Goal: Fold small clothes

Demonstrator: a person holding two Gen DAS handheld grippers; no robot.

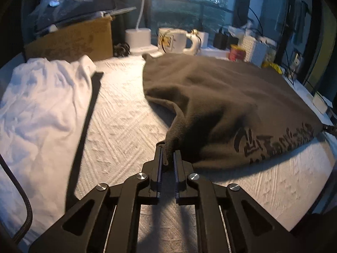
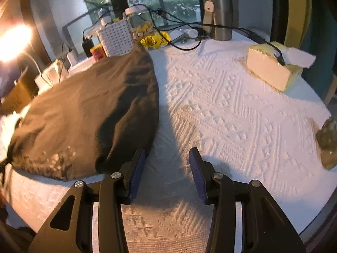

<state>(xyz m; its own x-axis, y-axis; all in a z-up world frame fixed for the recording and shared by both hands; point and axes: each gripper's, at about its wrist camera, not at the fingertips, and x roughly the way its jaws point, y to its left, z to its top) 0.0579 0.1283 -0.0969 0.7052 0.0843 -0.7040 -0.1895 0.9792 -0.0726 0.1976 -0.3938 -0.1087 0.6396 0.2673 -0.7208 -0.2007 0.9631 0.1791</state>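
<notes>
A dark brown garment [image 1: 221, 97] with black printed lettering lies spread on the white textured tablecloth [image 1: 118, 113]. My left gripper [image 1: 168, 158] is shut on the brown garment's near left edge, which bunches up between the jaws. In the right wrist view the same brown garment [image 2: 84, 113] lies at left. My right gripper [image 2: 167, 164] is open and empty, just right of the garment's near corner, low over the cloth [image 2: 231, 116]. A white garment [image 1: 42, 97] lies crumpled at the far left with a black strap [image 1: 86, 126] beside it.
Along the table's back edge stand a cardboard box [image 1: 71, 40], a white lamp base [image 1: 139, 40], mugs [image 1: 174, 40], a white perforated box [image 2: 115, 35], a jar [image 2: 141, 25] and a steel tumbler [image 2: 219, 14] with cables. A tissue box [image 2: 271, 67] sits at right.
</notes>
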